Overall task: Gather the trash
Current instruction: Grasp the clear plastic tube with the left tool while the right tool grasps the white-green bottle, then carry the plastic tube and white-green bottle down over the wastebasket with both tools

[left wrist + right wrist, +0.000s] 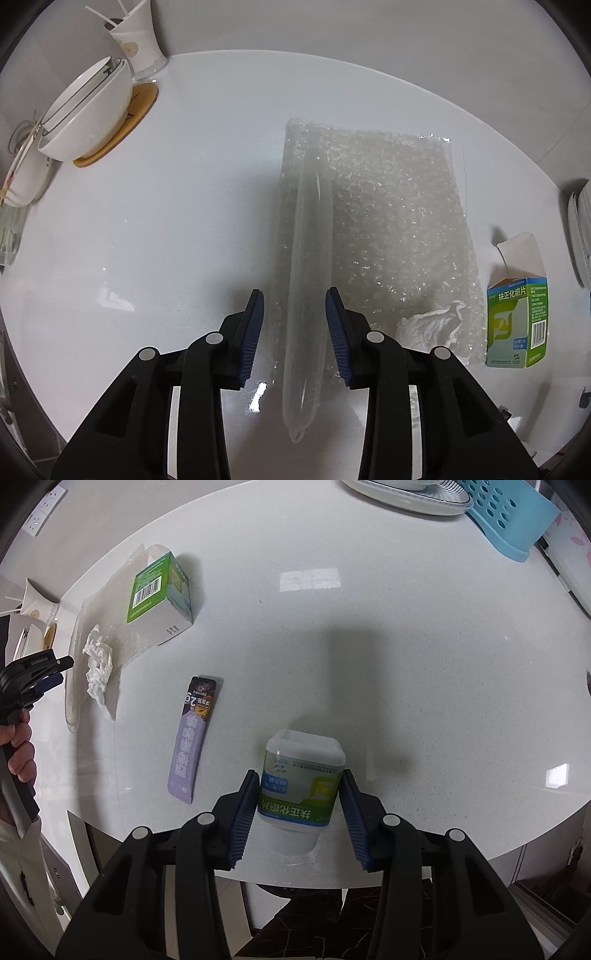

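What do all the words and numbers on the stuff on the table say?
"扶正化瘀片": on the green and blue medicine box, above a barcode.
"扶正化瘀片": upside down on the white medicine bottle between the right gripper's fingers.
"20": on the purple sachet; its large white characters are not clear enough to read.
All the small print on the box, bottle and sachet is too small to read.

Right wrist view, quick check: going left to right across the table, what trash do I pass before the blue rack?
crumpled tissue → green medicine box → purple snack sachet → white pill bottle between the right gripper fingers → blue rack.
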